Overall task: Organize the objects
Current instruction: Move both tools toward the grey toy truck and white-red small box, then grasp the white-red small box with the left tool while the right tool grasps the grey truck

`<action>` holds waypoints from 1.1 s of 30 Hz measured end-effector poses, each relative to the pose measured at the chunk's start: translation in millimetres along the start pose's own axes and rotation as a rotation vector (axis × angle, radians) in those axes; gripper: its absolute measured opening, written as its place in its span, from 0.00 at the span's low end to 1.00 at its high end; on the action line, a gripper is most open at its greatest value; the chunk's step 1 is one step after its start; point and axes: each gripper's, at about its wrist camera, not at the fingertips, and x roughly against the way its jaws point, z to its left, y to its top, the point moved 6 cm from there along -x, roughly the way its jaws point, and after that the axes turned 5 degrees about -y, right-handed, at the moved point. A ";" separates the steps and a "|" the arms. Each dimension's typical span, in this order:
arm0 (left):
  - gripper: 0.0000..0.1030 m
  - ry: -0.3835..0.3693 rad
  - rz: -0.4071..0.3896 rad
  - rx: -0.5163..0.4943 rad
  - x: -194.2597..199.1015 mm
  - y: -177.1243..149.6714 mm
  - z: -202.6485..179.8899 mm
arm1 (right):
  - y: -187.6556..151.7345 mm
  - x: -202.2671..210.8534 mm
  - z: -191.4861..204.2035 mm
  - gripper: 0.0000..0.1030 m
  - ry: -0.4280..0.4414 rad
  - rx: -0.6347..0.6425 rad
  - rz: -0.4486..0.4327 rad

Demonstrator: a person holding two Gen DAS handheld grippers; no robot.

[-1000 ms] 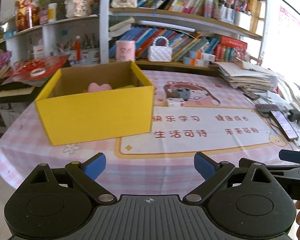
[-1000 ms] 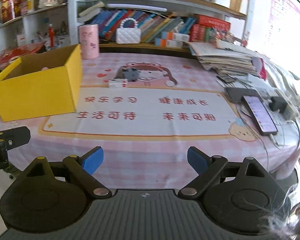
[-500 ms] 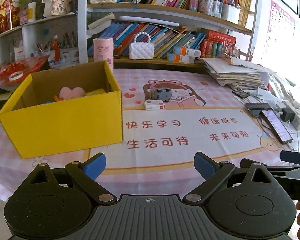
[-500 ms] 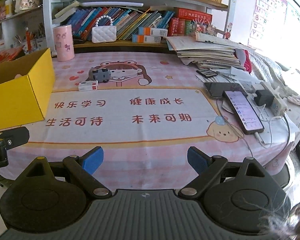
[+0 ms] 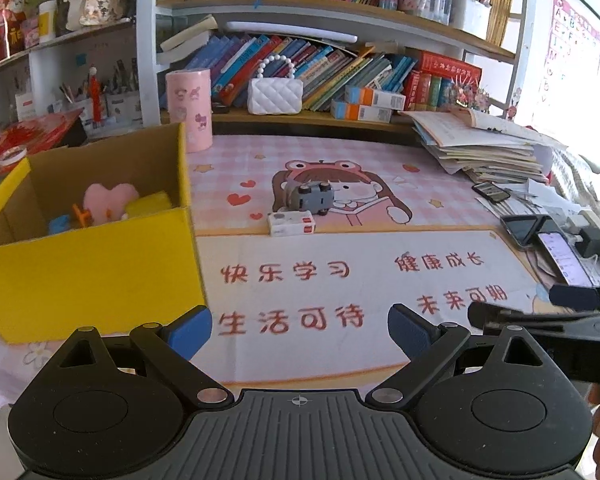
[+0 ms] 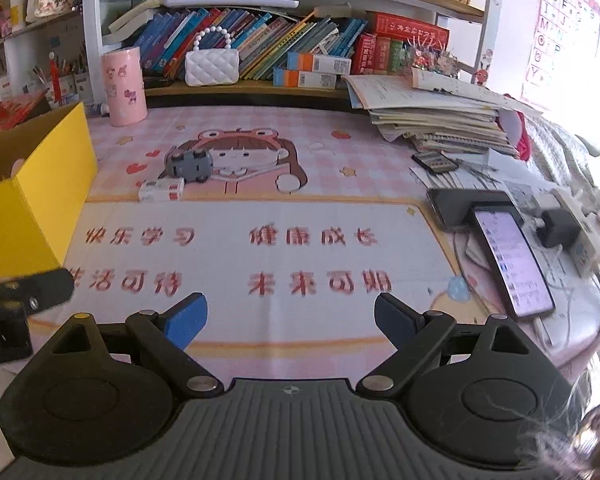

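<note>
Two loose things are seen on the desk (image 5: pixel 380 208), which is covered by a pink checked cloth with a cartoon girl and red characters. One small grey toy car (image 5: pixel 310 197) is lying tipped, its dark wheels turned sideways, toward the far middle of the desk. Just in front of it, touching or nearly so, one small white box with a red end (image 5: pixel 292 224) is laid flat.

One yellow cardboard box (image 5: pixel 88 268) is stood open at the left edge of the desk; a pink heart-shaped thing (image 5: pixel 106 198), a yellow block, and orange and blue pieces are seen inside.

The left gripper (image 5: pixel 299 330) is held over the near edge, its blue fingers (image 5: pixel 190 330) spread with nothing between them. The right gripper (image 6: pixel 290 320) is held likewise, fingers spread and empty.
</note>
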 end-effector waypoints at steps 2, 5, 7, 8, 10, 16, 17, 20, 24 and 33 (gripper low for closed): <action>0.93 0.006 0.003 -0.003 -10.6 5.8 -5.2 | 9.2 -7.8 -4.6 0.87 0.010 -0.003 -0.014; 0.92 0.020 0.005 -0.004 -25.5 14.0 -11.4 | 23.7 -20.6 -10.5 0.86 0.031 -0.007 -0.034; 0.92 0.034 0.008 -0.006 -37.2 20.0 -15.0 | 32.9 -30.1 -13.7 0.86 0.049 -0.004 -0.041; 0.91 0.044 0.007 -0.006 -43.2 23.3 -16.6 | 37.2 -34.8 -15.1 0.86 0.056 -0.005 -0.042; 0.88 0.057 0.007 -0.002 -54.4 29.6 -18.4 | 46.8 -45.3 -18.9 0.86 0.073 -0.008 -0.045; 0.80 0.123 0.004 0.009 -91.5 48.3 -15.1 | 71.2 -77.7 -26.8 0.86 0.093 -0.025 -0.045; 0.79 0.133 0.005 0.015 -98.0 50.7 -13.1 | 74.9 -82.7 -27.5 0.86 0.094 -0.025 -0.047; 0.74 0.160 0.016 0.045 -118.5 56.7 -5.6 | 86.8 -97.3 -29.5 0.86 0.093 -0.028 -0.050; 0.74 0.191 0.033 0.057 -147.3 63.6 -1.2 | 98.4 -110.2 -32.9 0.86 0.096 -0.032 -0.052; 0.65 0.237 0.097 0.054 -201.3 65.5 9.7 | 108.3 -123.6 -45.4 0.86 0.106 -0.014 -0.048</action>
